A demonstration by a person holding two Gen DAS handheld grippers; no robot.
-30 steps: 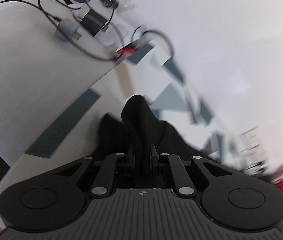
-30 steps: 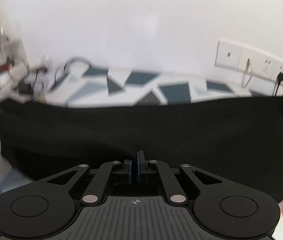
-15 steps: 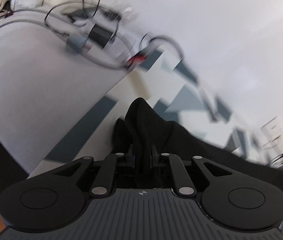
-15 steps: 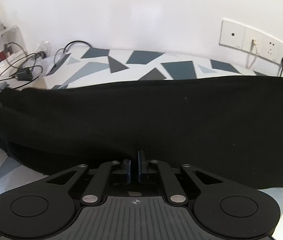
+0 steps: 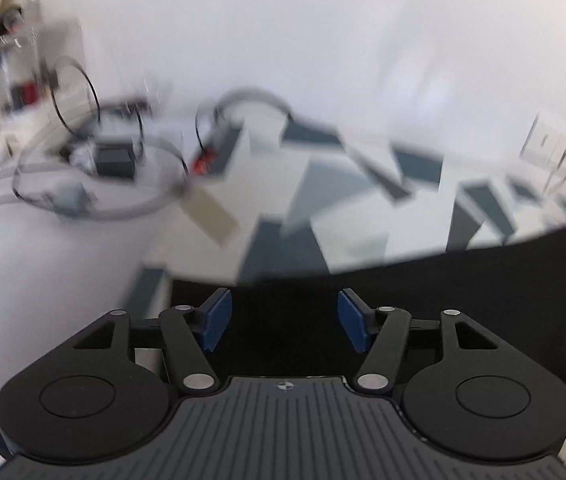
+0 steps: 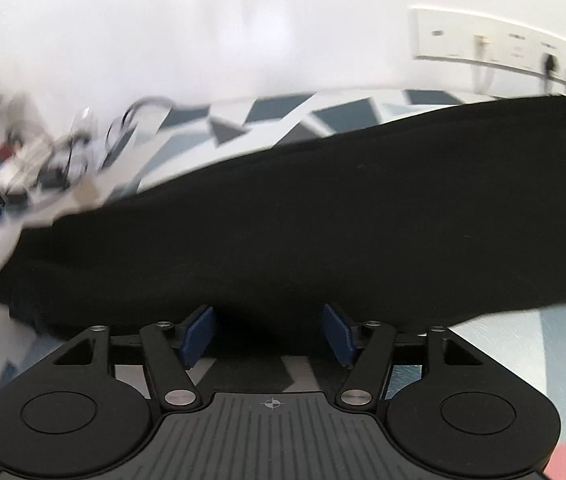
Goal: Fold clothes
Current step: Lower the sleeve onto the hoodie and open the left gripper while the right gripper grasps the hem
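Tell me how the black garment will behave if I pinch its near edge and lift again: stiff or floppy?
Probably floppy: the black garment lies flat and follows the patterned tabletop. It would likely drape from a single pinch, so use both the left gripper and right gripper, now open. It looks matte, so probably not slippery.

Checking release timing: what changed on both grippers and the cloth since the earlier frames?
Both let go. The left gripper, which was pinching a raised fold of the black garment, has just opened its jaws; the fold has dropped flat. The right gripper, shut before, has also just opened, nothing pressed between its pads. Unchanged: garment spread on the patterned tablecloth, cables at the left.
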